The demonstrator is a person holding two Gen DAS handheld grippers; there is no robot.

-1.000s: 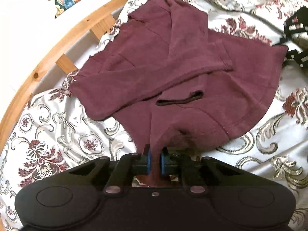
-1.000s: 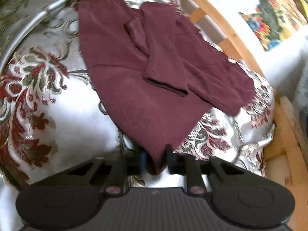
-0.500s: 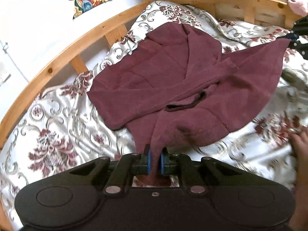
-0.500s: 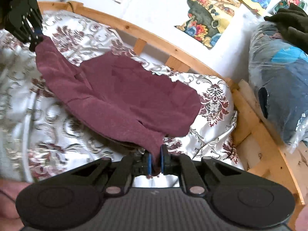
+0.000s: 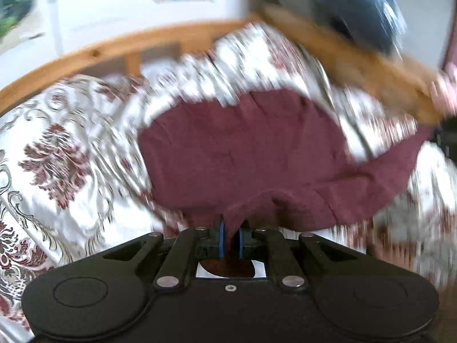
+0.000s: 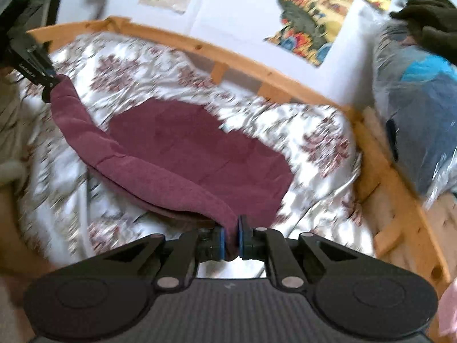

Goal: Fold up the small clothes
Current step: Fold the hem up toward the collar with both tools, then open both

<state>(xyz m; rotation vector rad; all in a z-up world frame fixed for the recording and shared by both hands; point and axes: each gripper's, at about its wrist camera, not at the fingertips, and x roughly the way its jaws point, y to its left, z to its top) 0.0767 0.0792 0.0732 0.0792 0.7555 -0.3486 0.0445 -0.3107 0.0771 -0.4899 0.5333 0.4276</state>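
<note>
A maroon garment (image 6: 194, 154) lies spread on a bed covered by a white bedspread (image 6: 137, 65) patterned with dark red flowers. Most of the cloth rests flat on the bedspread, while its near edge is lifted into a rolled band strung between the two grippers.

In the right wrist view, the right gripper (image 6: 232, 238) has its jaws closed nearly together, with only the thickness of the fabric between the blue pads (image 6: 220, 241); one end of the lifted edge is pinched there. From that point the band runs up and to the left across the picture to the left gripper (image 6: 47, 78), which holds the other end at the far left of the bed. So the garment's long axis, as held, runs from gripper to gripper, roughly along the bed's side rail (image 6: 228, 54).

In the left wrist view, which is heavily blurred, the left gripper (image 5: 230, 238) is likewise clamped tight on a fold of the maroon cloth, and the garment (image 5: 242, 148) fans out ahead of it, with one corner stretching off toward the right edge.

A wooden bed frame curves behind the bedspread, colourful pictures (image 6: 308, 20) hang on the white wall, and a plastic-wrapped bundle (image 6: 420, 108) sits at the right.
</note>
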